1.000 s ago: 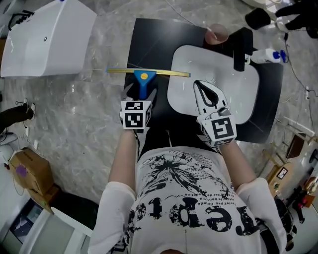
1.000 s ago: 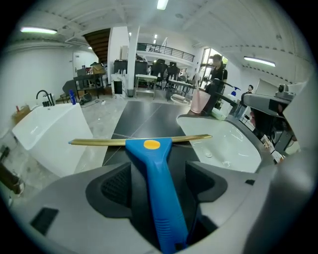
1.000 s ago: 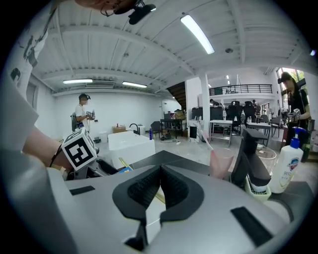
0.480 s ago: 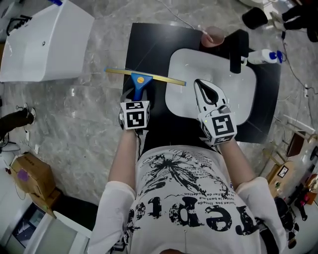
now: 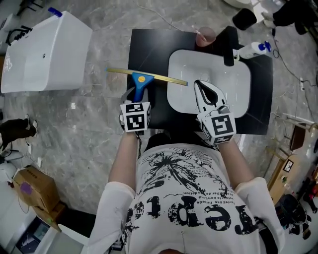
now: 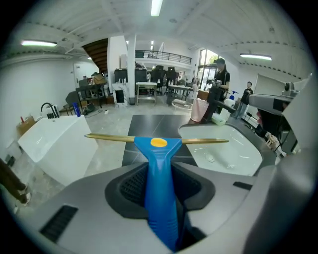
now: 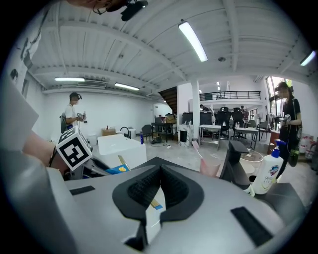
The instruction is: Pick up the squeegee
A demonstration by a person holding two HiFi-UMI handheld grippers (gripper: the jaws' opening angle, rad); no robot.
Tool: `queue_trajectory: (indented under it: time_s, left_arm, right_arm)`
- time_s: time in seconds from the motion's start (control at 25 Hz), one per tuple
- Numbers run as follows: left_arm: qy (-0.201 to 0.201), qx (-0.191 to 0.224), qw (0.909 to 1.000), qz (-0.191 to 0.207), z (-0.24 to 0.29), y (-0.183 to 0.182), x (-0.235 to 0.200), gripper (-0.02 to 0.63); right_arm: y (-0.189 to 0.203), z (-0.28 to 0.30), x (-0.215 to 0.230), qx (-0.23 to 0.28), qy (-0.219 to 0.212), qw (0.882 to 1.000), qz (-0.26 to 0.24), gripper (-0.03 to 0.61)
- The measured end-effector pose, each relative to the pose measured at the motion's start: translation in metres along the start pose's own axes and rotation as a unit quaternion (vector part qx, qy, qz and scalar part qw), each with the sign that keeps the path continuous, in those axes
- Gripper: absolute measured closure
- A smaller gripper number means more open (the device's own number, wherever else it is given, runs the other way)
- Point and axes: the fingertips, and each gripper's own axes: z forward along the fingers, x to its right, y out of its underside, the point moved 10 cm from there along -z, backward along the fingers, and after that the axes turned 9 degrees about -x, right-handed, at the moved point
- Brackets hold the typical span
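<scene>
Left gripper (image 5: pixel 139 95) is shut tight on the blue handle of the squeegee (image 5: pixel 144 78) and points down and forward; both arms reach out side by side; right gripper (image 5: pixel 198 83) has its jaws together on nothing, over the white sink (image 5: pixel 238 89); the squeegee's gold bar sits crosswise over the black top (image 5: pixel 149 44), right end at the sink's rim; the shirt (image 5: pixel 184 198) has letters I cannot read.

Grey marble floor (image 5: pixel 94 129); white tub (image 5: pixel 44 54) at left; ceiling strip light (image 6: pixel 156 7) lit; desks (image 6: pixel 146 85), chairs (image 6: pixel 160 74) far back; balcony railing (image 6: pixel 164 55) above.
</scene>
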Motion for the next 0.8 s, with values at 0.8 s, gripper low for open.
queue_trajectory:
  time_s: [0.8]
  left_arm:
    - [0.065, 0.258, 0.9615, 0.068, -0.168, -0.067, 0.014, 0.477]
  right_arm:
    - [-0.053, -0.101, -0.047, 0.106, 0.077, 0.991, -0.011, 0.565]
